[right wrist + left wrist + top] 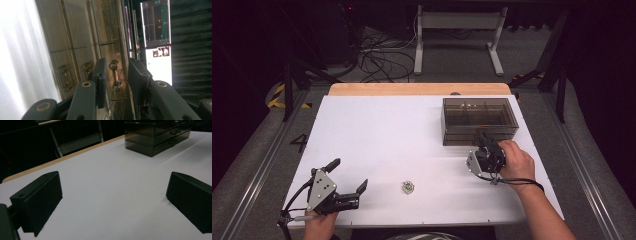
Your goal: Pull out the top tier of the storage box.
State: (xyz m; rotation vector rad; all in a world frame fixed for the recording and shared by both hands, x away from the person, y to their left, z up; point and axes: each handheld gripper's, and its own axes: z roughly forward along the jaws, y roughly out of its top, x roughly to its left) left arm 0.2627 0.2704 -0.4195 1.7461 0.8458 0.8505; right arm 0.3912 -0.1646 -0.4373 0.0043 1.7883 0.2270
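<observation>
Right gripper, jaws apart and straddling the top drawer handle of the smoked drawer box at upper right, should clamp squarely before pulling straight; left gripper idles wide open, lower left.

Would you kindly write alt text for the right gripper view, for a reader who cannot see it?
The right gripper has its two black jaws on either side of a small metal handle on the front of a smoky transparent drawer box, not yet clamped on it. The picture is turned sideways, with the white table along its left.
</observation>
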